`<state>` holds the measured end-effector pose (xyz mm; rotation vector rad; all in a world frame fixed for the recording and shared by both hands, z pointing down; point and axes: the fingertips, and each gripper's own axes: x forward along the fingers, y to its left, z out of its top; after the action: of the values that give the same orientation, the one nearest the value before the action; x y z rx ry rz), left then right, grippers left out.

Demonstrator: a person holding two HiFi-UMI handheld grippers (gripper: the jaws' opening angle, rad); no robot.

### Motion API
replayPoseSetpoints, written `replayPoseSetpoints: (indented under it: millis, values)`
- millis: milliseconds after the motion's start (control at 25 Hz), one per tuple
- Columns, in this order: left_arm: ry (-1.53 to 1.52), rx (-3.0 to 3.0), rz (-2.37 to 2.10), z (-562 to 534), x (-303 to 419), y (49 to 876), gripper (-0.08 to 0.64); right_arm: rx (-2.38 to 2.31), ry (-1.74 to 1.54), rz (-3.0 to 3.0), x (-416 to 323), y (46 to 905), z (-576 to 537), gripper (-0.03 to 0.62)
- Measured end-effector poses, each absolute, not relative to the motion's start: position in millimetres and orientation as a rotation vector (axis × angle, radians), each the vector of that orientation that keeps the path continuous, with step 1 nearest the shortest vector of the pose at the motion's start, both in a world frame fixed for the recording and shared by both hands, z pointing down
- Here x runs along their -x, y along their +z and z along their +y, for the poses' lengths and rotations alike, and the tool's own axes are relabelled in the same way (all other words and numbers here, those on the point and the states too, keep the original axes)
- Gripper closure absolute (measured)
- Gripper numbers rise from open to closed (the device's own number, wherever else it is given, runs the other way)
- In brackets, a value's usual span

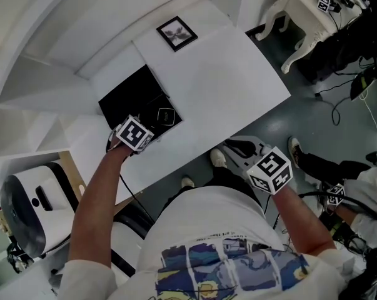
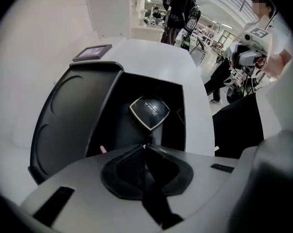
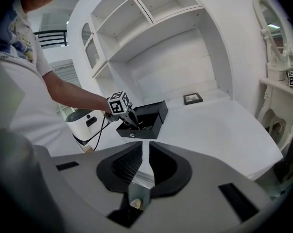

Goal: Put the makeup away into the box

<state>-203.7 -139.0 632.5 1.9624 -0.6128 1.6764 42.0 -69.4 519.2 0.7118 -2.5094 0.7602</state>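
The compact (image 2: 149, 111) lies in the box (image 3: 145, 130) by the table's (image 1: 226, 86) near left edge, just beyond the left gripper (image 2: 145, 147) (nearer by far), whose jaws are closed and empty. The right gripper (image 3: 145, 152), barely parted and empty, hangs off the near edge.

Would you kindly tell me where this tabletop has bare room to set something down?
The white table is bare from the black box to its right edge, below the picture frame. The box is crowded: compact inside, left gripper over it.
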Motion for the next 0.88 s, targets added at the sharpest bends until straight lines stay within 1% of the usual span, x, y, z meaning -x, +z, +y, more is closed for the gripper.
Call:
replayPoseSetpoints:
  millis: [240,280,360,400,680,880]
  values:
    - [1.68,-1.976,-0.605,-138,201,635,0.532,-0.718,0.755,-2.508,-41,519,-69,0.532]
    - [1.675,-1.982,-0.608,-138,201,633,0.525,-0.719,0.754,-2.508,-40,519,-69,0.532]
    - [1.659,-2.002,-0.614,-138,201,629,0.478,-0.721,0.751,-2.506,-36,519,-66,0.532]
    - [1.651,-2.018,-0.617,-138,201,627,0.468,-0.724,0.747,-2.504,-34,518,-64,0.532]
    - [1.541,-2.157,-0.705,-142,205,595,0.467,-0.725,0.712,-2.501,-13,511,-50,0.532]
    - [1.357,-2.281,-0.83,-138,205,551,0.468,-0.725,0.675,-2.496,0,502,-39,0.532]
